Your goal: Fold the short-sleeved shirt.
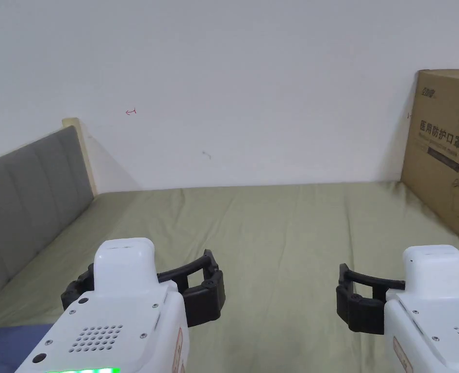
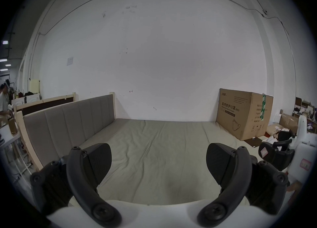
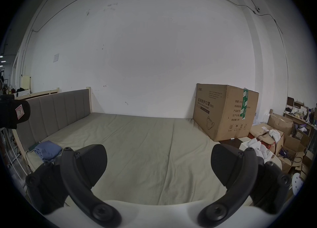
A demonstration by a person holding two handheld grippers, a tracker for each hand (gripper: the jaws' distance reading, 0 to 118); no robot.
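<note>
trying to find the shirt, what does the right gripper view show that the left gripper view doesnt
Right gripper view: blue cloth, probably the shirt, bunched on the bed's left edge by the headboard, and the right gripper with jaws wide apart. Left gripper view: the left gripper, jaws also wide apart and empty, and a person standing far off at the left. Both share the green sheet, the white wall and the cardboard box.

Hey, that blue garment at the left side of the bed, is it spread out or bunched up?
Bunched up. The blue garment lies in a compact, creased heap on the green sheet near the headboard.
</note>
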